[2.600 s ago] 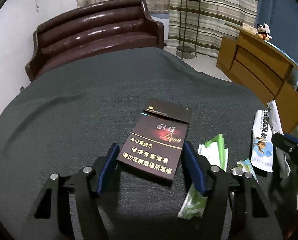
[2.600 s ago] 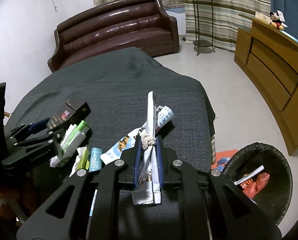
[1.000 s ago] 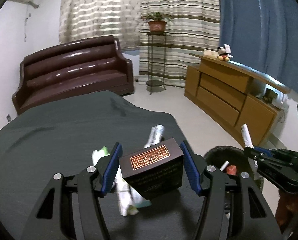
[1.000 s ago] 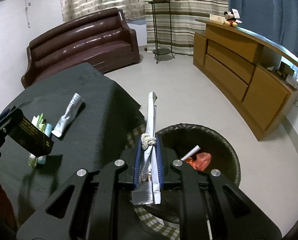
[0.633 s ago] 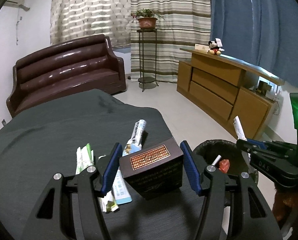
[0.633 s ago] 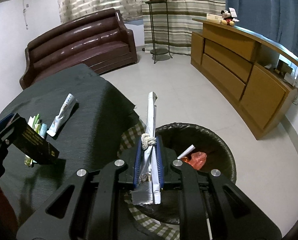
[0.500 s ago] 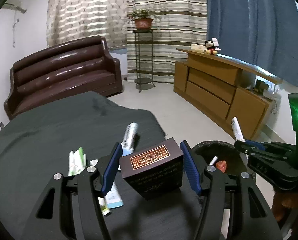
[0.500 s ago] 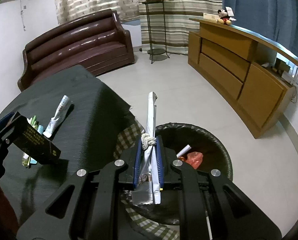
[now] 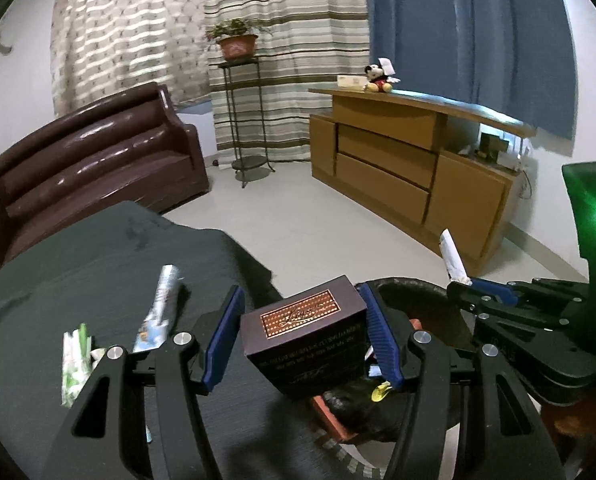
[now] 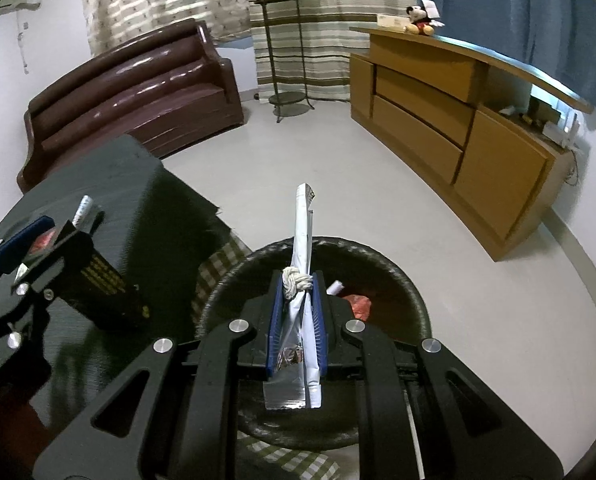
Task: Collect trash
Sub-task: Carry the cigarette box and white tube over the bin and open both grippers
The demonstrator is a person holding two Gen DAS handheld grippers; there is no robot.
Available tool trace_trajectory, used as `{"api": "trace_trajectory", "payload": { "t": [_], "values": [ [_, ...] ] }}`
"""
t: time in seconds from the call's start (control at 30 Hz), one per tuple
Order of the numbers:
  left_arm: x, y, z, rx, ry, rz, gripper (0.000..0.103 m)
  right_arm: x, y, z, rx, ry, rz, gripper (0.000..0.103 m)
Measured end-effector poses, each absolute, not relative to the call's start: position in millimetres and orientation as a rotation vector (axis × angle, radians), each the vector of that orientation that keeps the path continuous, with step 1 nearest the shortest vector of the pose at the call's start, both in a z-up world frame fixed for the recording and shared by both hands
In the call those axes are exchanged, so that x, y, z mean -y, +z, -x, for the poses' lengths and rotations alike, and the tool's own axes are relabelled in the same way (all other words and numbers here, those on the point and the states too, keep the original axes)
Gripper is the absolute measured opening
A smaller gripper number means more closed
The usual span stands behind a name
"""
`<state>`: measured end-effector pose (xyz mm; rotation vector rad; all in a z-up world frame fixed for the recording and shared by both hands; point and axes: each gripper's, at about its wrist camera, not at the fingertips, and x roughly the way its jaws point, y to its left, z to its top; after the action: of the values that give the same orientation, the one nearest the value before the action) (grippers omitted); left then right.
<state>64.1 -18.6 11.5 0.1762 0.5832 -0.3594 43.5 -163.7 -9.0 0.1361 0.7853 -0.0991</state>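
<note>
While your left tongs (image 9: 302, 344) are clamping the dark box (image 9: 308, 338) at lower centre, your right tongs (image 10: 297, 316) are gripping the knotted wrapper (image 10: 303, 248) over the bin (image 10: 402, 280), centre frame.

Both wrist views face forward-down, sharing trash bin (image 9: 426, 292) (image 10: 378, 260)

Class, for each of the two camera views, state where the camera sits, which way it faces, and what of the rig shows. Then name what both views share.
Left wrist: sits behind the left tongs, facing the cabinet; shows its fingers clamping the dark box.
Right wrist: sits behind the right tongs, looking down over the trash bin; shows its fingers pinching the knotted wrapper.
Shared: sofa, bin, each other's tongs.
</note>
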Motion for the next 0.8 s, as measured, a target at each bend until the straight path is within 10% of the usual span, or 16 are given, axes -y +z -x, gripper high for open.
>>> {"api": "trace_trajectory", "payload": {
  "t": [0.8],
  "values": [
    [62.0, -10.3, -82.5, -0.673, -0.390, -0.221, 0.065, 199.3, -29.4, -44.3, -0.830, -0.163, -0.219, 0.029]
  ]
}}
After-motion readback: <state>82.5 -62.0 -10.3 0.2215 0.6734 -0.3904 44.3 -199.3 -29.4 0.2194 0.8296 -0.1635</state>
